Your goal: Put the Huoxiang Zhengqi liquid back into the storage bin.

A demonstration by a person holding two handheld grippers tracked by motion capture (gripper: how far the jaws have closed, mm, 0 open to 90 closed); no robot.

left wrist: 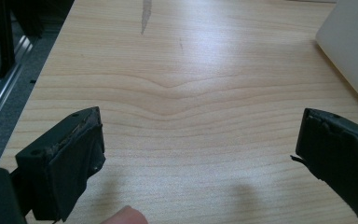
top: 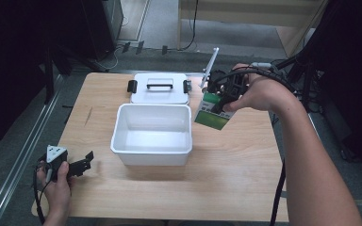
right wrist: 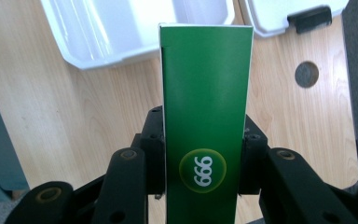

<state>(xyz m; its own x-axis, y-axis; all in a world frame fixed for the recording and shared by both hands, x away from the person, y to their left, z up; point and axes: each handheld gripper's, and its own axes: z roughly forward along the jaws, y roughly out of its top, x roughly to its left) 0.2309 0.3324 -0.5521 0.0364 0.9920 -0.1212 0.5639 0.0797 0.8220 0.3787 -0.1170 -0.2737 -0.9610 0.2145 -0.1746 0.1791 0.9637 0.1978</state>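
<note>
We've got the green box (top: 211, 114) up off the table, pinched across its narrow sides by the right gripper (top: 226, 100), and it hangs tilted just beside the right-hand wall of the white bin (top: 151, 151). From the right gripper view the grip looks sound: the green box (right wrist: 206, 116) stands straight up between the jaws, both pads pressed flat against its sides, with the round logo sitting right at the clamp line. Holding it low on the body like that leaves the long end free to lead into the opening, which we judge is the idea here.

The white bin sits open in the middle of the table (top: 235, 183), its inside bare as far as we can see, so there's room to drop the box in. Its lid (top: 160, 88) lies flat behind it, touching or nearly touching the back rim (parked out of the way, handle up, latches out to the sides).

Over on the other side, the left gripper (top: 78, 165) rests near the front left corner of the table, well apart from the action. In its own view the jaws stand wide with only bare wood between them, holding nothing. We read that as waiting in reserve, perhaps for the lid.

Next, we'd expect the box to swing left over the rim and go down.
</note>
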